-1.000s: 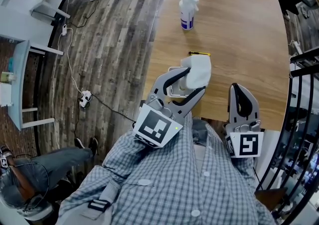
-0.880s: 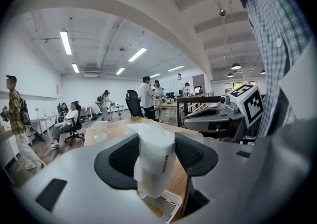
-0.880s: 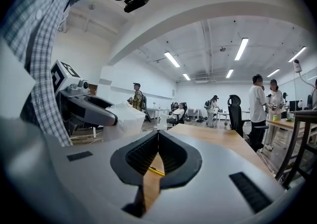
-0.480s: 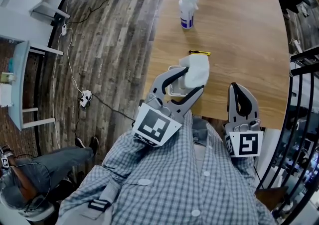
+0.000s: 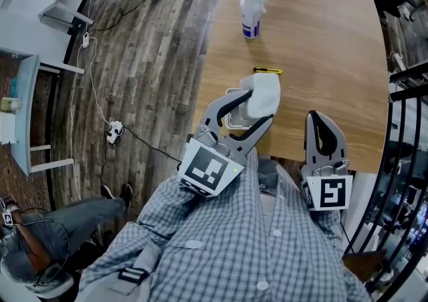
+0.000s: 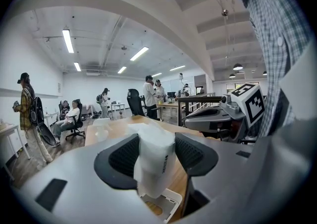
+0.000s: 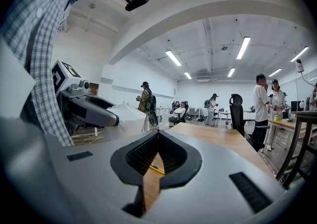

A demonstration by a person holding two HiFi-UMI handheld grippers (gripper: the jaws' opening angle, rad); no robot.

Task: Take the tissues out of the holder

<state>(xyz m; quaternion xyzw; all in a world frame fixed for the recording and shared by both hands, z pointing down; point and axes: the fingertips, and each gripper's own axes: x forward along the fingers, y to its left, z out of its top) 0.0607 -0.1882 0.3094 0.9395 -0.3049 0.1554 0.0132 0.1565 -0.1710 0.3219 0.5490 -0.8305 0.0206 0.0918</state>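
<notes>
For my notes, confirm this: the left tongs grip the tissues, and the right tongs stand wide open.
Not quite: the right tongs are shut and empty, as the right gripper view shows. The left tongs do grip the tissues.

I wore a shirt (image 5: 221, 240) in a small blue-grey and white check, with pale buttons (image 5: 276, 233) down its front and the same check on the sleeves. The left gripper (image 5: 261, 107) and the right gripper (image 5: 322, 120) had smooth light-grey shells that curved and tapered toward the tips, with black ribbed pads (image 6: 124, 156) set inside the jaws. The left cube (image 5: 210, 169) and the right cube (image 5: 329, 194) were white, printed with black square markers.
</notes>
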